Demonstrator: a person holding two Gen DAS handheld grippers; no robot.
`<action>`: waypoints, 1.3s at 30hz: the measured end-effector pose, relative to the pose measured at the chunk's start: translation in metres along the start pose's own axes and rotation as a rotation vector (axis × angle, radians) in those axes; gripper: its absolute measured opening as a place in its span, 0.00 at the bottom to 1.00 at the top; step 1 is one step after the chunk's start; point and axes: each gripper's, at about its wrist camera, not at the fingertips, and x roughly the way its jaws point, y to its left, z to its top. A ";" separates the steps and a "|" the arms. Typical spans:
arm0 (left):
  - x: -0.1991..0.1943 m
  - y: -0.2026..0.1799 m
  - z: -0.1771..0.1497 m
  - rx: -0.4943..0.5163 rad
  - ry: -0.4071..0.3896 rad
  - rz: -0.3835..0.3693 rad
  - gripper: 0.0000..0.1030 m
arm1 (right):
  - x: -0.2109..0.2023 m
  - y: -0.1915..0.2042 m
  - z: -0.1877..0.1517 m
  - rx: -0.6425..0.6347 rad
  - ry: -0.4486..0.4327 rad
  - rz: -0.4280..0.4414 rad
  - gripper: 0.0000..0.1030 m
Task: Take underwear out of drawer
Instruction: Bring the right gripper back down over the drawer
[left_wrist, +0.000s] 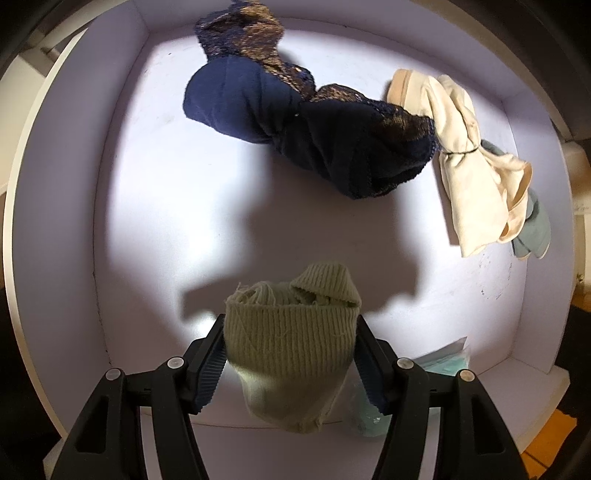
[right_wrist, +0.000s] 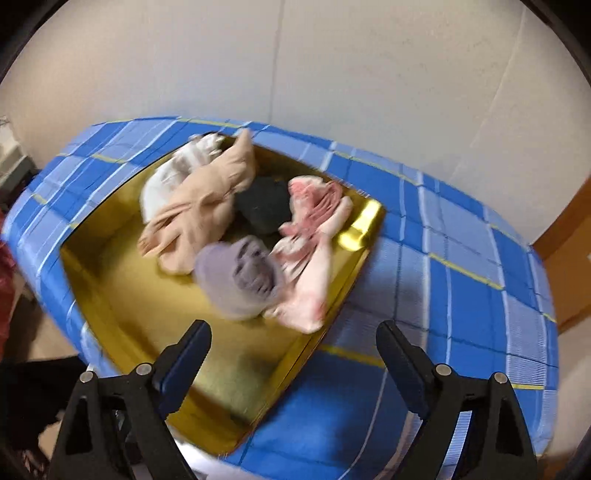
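Left claw (left_wrist: 291, 354) is clamped on a green sock (left_wrist: 291, 332), best lifted straight from the drawer (left_wrist: 122, 184); right claw (right_wrist: 293, 354) is held apart, empty.

Left view sharp, spotlit, hard shadows — right view motion-blurred; fisheye-bent edges.

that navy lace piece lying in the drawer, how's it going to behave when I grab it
The navy lace garment lies twisted and crumpled on the drawer floor, so it will probably droop and trail when lifted. The cream garment touches its end and may drag along. Lace could snag.
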 end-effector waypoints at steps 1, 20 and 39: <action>0.000 0.001 0.000 -0.007 -0.002 -0.008 0.63 | 0.006 0.001 0.006 0.001 0.008 -0.035 0.88; 0.002 -0.008 0.006 -0.026 0.007 -0.014 0.71 | 0.004 -0.004 0.033 0.090 -0.131 -0.034 0.85; -0.001 0.019 0.002 -0.113 -0.001 -0.103 0.78 | -0.007 0.029 -0.160 0.062 0.085 0.267 0.88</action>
